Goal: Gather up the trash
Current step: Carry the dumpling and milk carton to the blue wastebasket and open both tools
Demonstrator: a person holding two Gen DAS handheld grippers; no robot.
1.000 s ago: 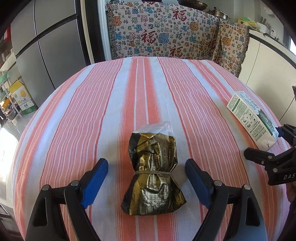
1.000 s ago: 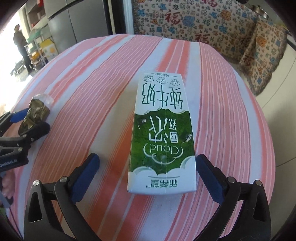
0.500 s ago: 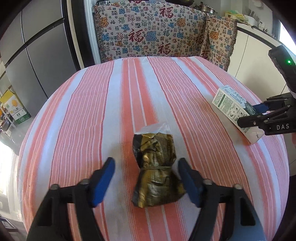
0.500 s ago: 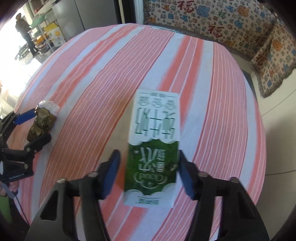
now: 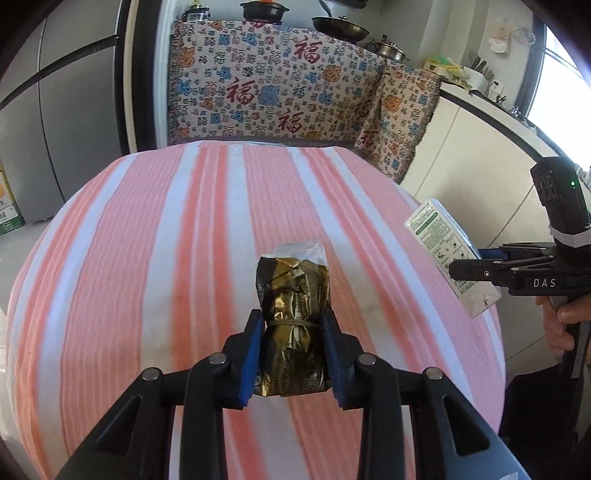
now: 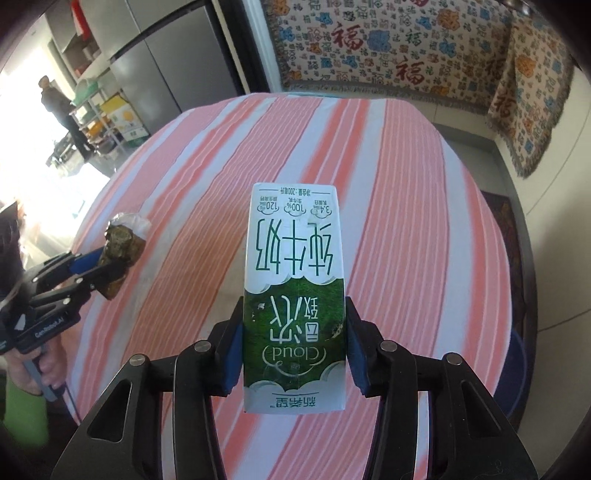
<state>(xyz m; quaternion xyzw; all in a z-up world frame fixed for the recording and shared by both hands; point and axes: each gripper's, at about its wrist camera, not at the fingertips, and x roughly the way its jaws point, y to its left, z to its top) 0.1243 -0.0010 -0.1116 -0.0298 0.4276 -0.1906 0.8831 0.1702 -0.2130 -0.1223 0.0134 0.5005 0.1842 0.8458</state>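
A round tabletop (image 5: 207, 280) is covered by a pink-and-white striped cloth, and behind it a patterned throw (image 5: 280, 88) with red characters is draped — pots (image 5: 340, 27) are set above it, a grey refrigerator (image 6: 173, 70) stands at the left, and a person (image 6: 61, 110) is seen standing far off.

Daylight floods in hard from a window at the left wrist view's upper right corner and blows out to white along the right wrist view's left edge. The round desk with the pink-and-white striped cloth (image 5: 207, 258) is evenly bright, its stripes smeared by motion blur. The crumpled gold foil wrapper (image 5: 291, 295) glints. Both fisheye views bend straight lines near the rims, and the corners fall to black.
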